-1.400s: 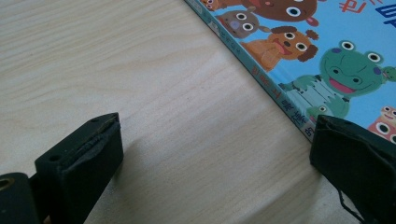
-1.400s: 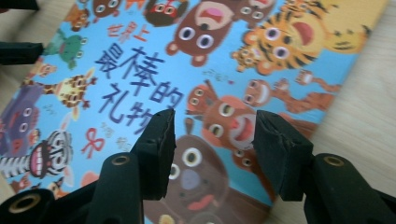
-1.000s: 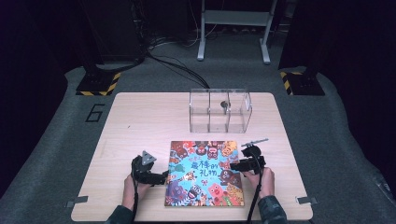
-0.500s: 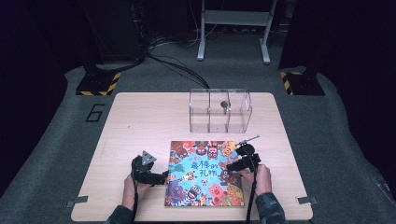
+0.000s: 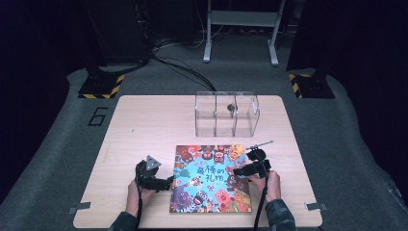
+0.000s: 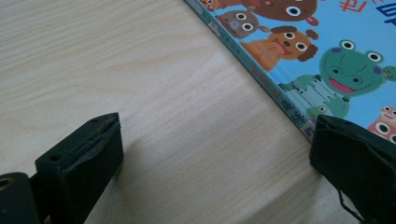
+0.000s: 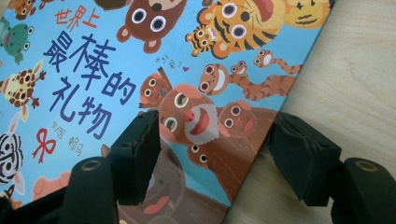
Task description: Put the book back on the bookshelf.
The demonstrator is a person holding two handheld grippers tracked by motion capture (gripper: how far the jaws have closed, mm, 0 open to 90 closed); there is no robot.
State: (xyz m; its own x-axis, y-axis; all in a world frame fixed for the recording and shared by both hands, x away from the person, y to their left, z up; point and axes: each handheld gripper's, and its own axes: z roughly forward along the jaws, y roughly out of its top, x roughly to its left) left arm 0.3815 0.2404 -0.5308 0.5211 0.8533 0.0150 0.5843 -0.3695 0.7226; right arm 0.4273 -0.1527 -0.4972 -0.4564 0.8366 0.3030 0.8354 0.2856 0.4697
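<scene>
A colourful picture book [image 5: 211,178] lies flat on the wooden table [image 5: 144,125], cover up, with cartoon animals and Chinese lettering. My left gripper [image 5: 168,182] rests low at the book's left side. In the left gripper view the gripper [image 6: 210,140] is open: one jaw sits on bare wood, the other touches the book's spine edge [image 6: 280,98]. My right gripper [image 5: 238,171] is at the book's right edge. In the right gripper view the gripper [image 7: 215,135] has just been opening and straddles that edge. One jaw is over the cover [image 7: 140,56], the other over the table, and neither presses.
A clear plastic box [image 5: 226,114] with three compartments stands at the back of the table, with a small dark object [image 5: 231,108] in its middle part. Bare tabletop lies to the left of the book and between the book and the box. Dark floor, cables and stands surround the table.
The right gripper has shifted slightly at the book's right edge. The left gripper and the book have stayed where they were.
</scene>
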